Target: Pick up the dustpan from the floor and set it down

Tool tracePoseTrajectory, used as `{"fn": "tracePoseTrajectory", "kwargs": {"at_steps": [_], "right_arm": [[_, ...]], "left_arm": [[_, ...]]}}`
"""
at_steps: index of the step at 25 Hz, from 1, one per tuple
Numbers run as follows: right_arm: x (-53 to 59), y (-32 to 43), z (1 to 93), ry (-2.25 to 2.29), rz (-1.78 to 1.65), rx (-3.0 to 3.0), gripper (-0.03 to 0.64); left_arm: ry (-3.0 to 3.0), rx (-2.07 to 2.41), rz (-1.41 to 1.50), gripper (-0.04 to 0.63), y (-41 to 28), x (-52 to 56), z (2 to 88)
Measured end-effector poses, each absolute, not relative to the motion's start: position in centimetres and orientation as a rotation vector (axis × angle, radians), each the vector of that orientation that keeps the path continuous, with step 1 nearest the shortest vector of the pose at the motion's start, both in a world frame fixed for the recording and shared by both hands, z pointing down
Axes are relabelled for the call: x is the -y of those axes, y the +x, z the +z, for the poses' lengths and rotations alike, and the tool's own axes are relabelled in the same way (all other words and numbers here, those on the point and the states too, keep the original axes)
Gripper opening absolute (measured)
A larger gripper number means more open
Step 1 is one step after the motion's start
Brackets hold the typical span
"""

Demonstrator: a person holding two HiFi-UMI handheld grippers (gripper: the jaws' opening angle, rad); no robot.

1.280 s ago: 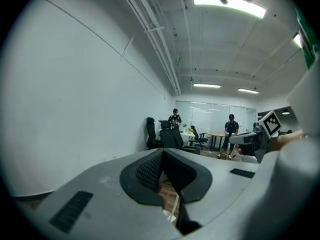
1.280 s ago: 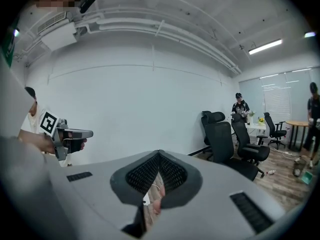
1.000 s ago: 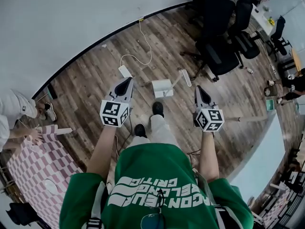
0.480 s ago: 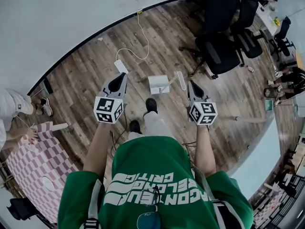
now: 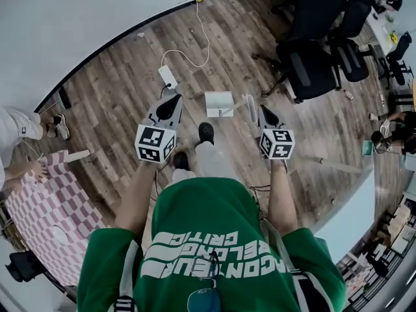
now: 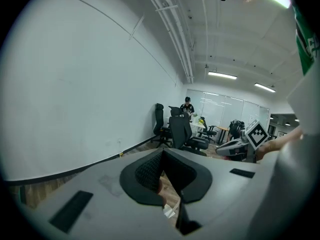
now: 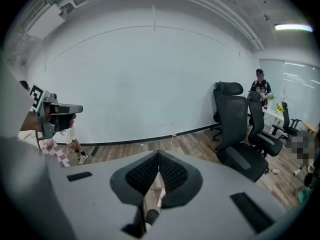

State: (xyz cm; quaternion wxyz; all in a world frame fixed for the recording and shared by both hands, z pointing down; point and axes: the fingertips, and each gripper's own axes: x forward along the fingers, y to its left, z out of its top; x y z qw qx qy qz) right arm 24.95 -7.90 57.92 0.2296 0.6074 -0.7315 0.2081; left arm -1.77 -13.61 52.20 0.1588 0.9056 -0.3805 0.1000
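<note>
Dustpan (image 5: 219,103) lying on the wood floor (image 5: 117,109), just ahead of a shoe (image 5: 206,132), between the two grippers and touching neither. Left gripper (image 5: 174,100) held above the floor, fingers pressed together on nothing. Right gripper (image 5: 263,110) near the handle end, fingers likewise pressed together, empty. Chairs (image 5: 312,64) beyond.

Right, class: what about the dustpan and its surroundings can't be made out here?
- Dustpan: contents too small in head view; left gripper hides most in its view.
- Long white piece beside it: handle or brush, too small, head view.
- Checkered table: cut by head view's edge.
</note>
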Motion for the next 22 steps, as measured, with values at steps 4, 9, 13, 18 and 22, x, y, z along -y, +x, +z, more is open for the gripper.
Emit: {"fn": "tracePoseTrajectory", "kwargs": {"at_steps": [4, 9, 13, 18, 22], "right_arm": [[9.0, 25.5, 61.4, 1.578, 0.667, 1.977, 0.008], [10.2, 26.5, 65.9, 1.473, 0.762, 1.877, 0.152], [11.2, 27.4, 69.7, 1.410, 0.840, 1.765, 0.210], [12.4, 28.0, 73.5, 1.324, 0.919, 1.618, 0.222], [13.3, 28.2, 76.7, 1.256, 0.984, 1.526, 0.224]], "left_arm": [[2.554, 1.070, 0.315, 0.000, -1.0, 13.7, 54.0], [2.520, 1.064, 0.332, 0.000, -0.4, 14.1, 55.1], [2.506, 1.067, 0.344, 0.000, -0.1, 14.5, 55.6], [2.480, 1.083, 0.362, 0.000, 0.0, 14.9, 56.1], [2.457, 1.097, 0.376, 0.000, -0.1, 15.4, 56.7]]}}
